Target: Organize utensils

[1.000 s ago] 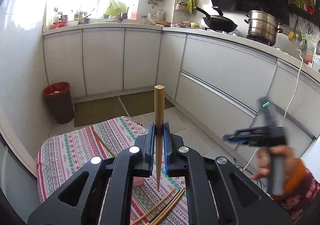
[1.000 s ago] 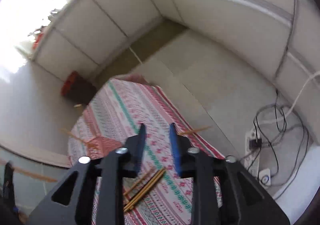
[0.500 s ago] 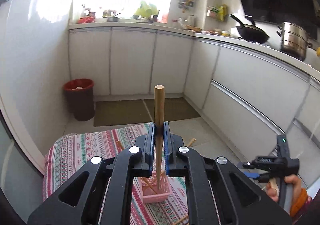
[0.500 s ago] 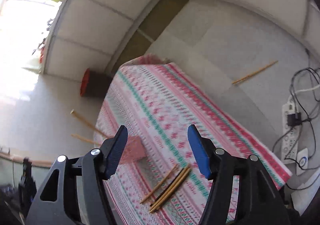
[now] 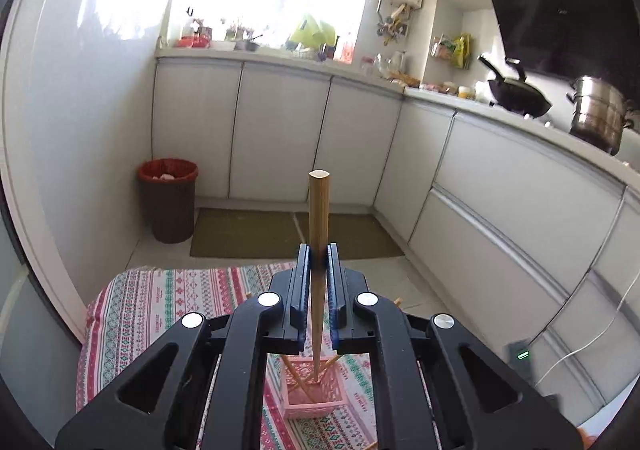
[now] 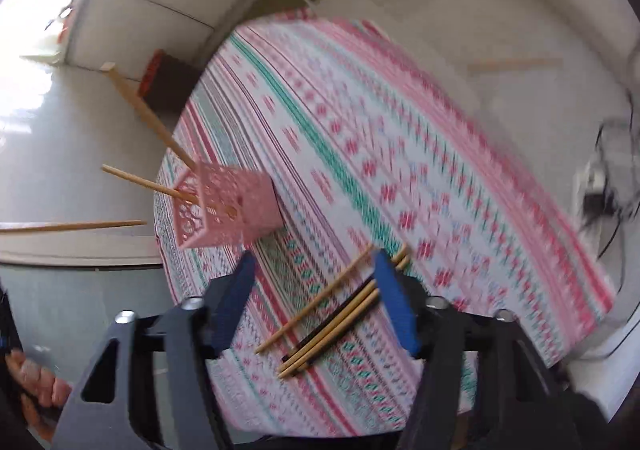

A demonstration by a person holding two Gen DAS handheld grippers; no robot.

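My left gripper (image 5: pixel 318 270) is clamped on a wooden chopstick (image 5: pixel 318 250), held upright between its fingers, thick end up, thin tip pointing down over the pink lattice basket (image 5: pixel 310 390) directly below it; that basket stands on the patterned tablecloth (image 5: pixel 160 310) and already holds two chopsticks (image 6: pixel 152 122) leaning out of it; ahead of this gripper I see the white cabinets (image 5: pixel 280 130), a red-lined waste bin (image 5: pixel 168 202) to the front left, and a wok (image 5: pixel 516 94) and steel pot (image 5: pixel 596 118) on the counter to the right; my right gripper (image 6: pixel 316 302) is spread wide, holding nothing, hovering over a loose bunch of chopsticks (image 6: pixel 340 314) lying on the cloth between its fingers; the basket is ahead and to its left; one stray chopstick (image 6: pixel 512 64) lies on the floor beyond the table, front right.
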